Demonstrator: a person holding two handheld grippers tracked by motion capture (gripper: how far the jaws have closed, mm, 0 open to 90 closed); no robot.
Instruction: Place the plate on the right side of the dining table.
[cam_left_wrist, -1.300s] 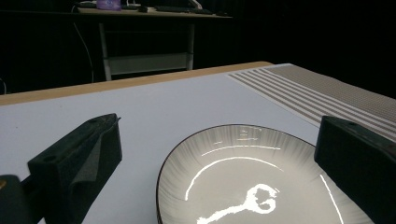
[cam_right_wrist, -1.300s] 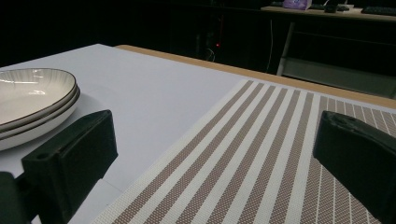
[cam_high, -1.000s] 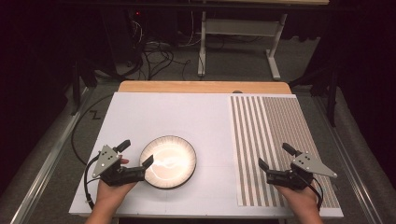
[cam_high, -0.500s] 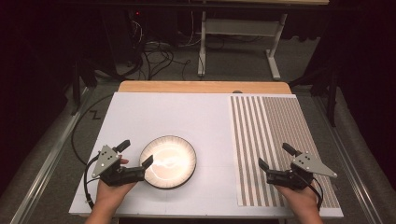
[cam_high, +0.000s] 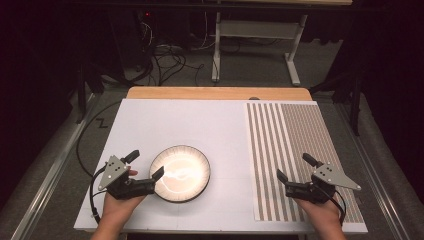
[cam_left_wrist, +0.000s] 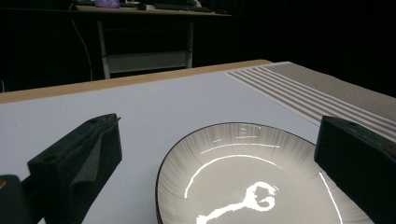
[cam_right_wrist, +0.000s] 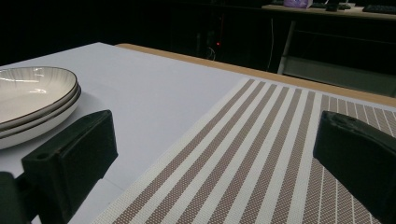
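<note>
Plates (cam_high: 181, 173), stacked two deep as the right gripper view (cam_right_wrist: 32, 100) shows, sit on the white table (cam_high: 200, 125) near its front left, well apart from the striped placemat (cam_high: 295, 150) that covers the table's right side. We see a pale, dark-rimmed top plate (cam_left_wrist: 252, 177) with nothing on it. Our left gripper (cam_high: 145, 165) is held at the stack's left edge, jaws wide apart and gripping nothing, one jaw tip close over the rim and the other off to the side on the bare table. Our right gripper (cam_high: 295, 167) hovers over the placemat, jaws equally wide and holding nothing. We judge this to be the approach to a grasp: the next move calls for bringing the left jaws over and under the top rim, then closing.
</note>
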